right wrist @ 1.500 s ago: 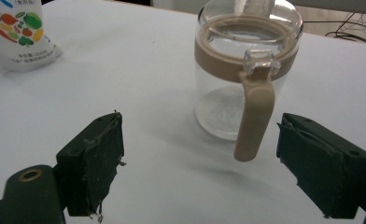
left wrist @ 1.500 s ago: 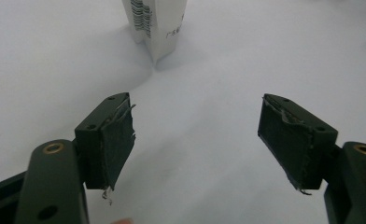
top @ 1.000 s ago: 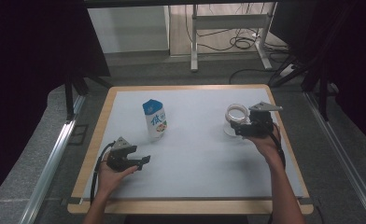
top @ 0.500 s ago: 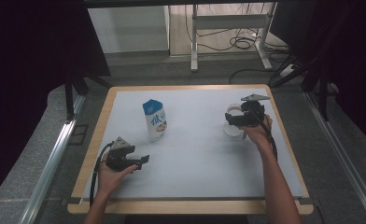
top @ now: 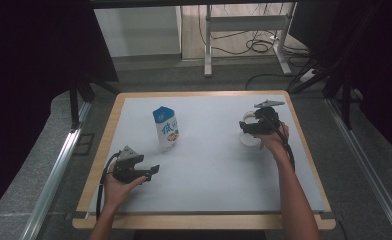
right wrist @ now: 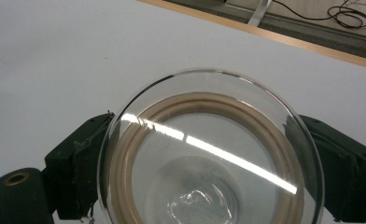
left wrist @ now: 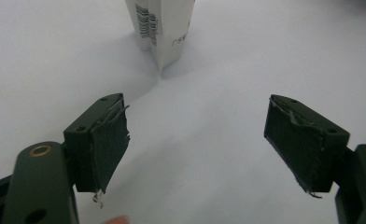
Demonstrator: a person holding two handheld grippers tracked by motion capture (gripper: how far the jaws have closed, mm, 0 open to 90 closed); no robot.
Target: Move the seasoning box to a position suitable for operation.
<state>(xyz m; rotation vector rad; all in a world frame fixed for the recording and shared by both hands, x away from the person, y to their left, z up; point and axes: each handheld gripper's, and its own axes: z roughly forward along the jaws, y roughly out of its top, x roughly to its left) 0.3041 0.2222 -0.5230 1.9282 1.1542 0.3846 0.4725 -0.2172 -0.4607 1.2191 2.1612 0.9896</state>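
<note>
A clear glass jar (right wrist: 209, 154) with a beige ring inside its rim sits between the jaws of my right gripper (right wrist: 209, 161), which press on its two sides. In the high view this right gripper (top: 245, 126) holds the jar (top: 247, 119) at the table's right, just above a white round patch (top: 249, 140). A blue and white milk carton (top: 166, 129) stands upright left of the middle. My left gripper (top: 151, 172) rests near the front left, open and holding nothing. In the left gripper view the jaws (left wrist: 197, 140) point at the carton's base (left wrist: 160, 28).
The white table top (top: 219, 175) has a wooden rim (top: 204, 221). Beyond the far edge are a metal stand (top: 244, 35) and floor cables (top: 256, 47). Dark curtains hang on both sides.
My right hand has shifted a little toward the table's far side and its jaws now sit around the jar. The left gripper and the carton have stayed put.
</note>
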